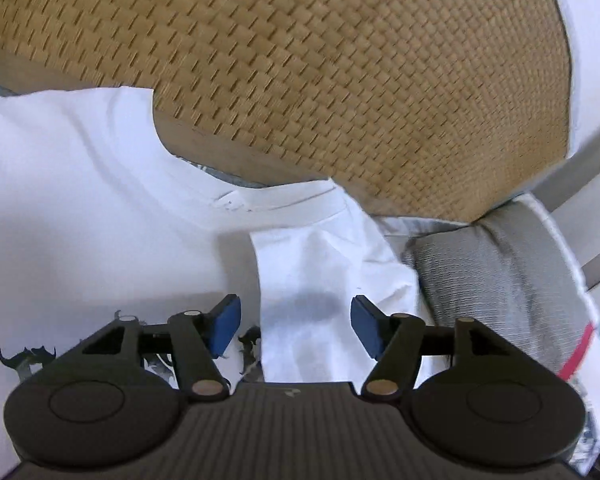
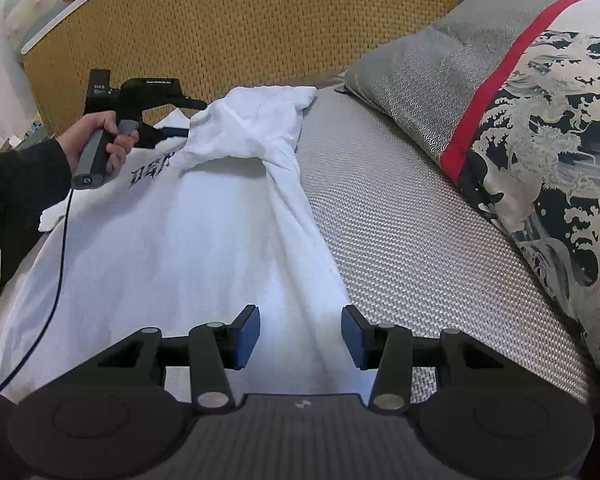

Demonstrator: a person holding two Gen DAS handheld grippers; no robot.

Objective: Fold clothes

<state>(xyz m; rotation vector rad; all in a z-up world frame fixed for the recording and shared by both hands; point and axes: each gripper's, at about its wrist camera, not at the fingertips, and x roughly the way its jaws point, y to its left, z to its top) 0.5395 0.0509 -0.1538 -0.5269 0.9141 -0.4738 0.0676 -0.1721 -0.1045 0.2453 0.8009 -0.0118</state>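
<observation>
A white T-shirt (image 2: 188, 248) with a dark print lies front up on a grey woven mat (image 2: 400, 240). Its right sleeve (image 2: 256, 128) is folded in over the chest. In the left wrist view the shirt (image 1: 80, 184) shows its collar (image 1: 284, 202) and the folded sleeve (image 1: 320, 276). My left gripper (image 1: 296, 326) is open just above that sleeve, empty; it also shows in the right wrist view (image 2: 180, 118) near the collar. My right gripper (image 2: 300, 338) is open and empty above the shirt's right edge near the hem.
A tan woven headboard (image 2: 240, 32) stands behind the shirt. A grey pillow (image 2: 440, 80) with a red stripe and wave print (image 2: 560, 152) lies to the right. The same pillow (image 1: 496, 276) is at the right in the left wrist view.
</observation>
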